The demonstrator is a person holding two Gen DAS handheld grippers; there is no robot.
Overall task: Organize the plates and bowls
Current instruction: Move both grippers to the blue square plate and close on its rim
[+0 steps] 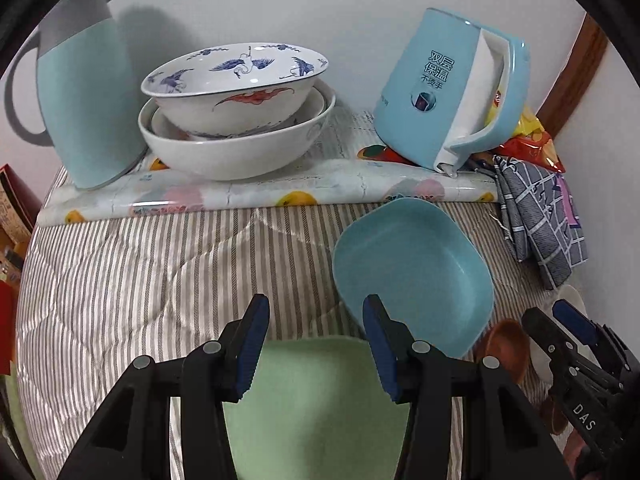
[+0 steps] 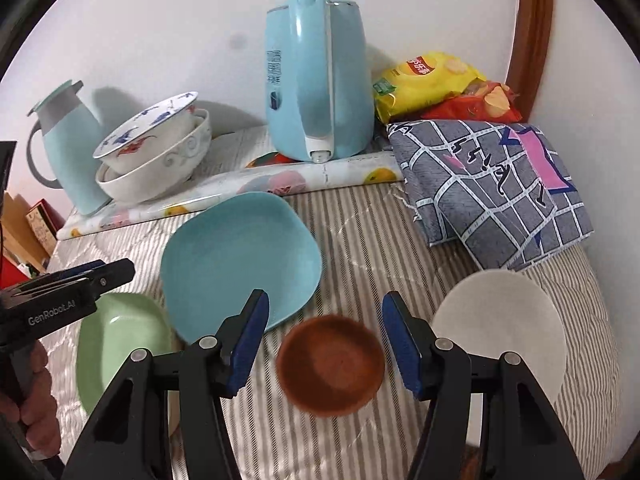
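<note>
Between the right tongs lies a brown bowl.

Square plate sits mid-bed, shallow dish to its left, small saucer in front, round plate far right. Behind: stacked bowls left of the kettle.

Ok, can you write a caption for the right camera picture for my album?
Open right claw above a small brown bowl, between a blue plate and a white plate on striped bedding.
</note>
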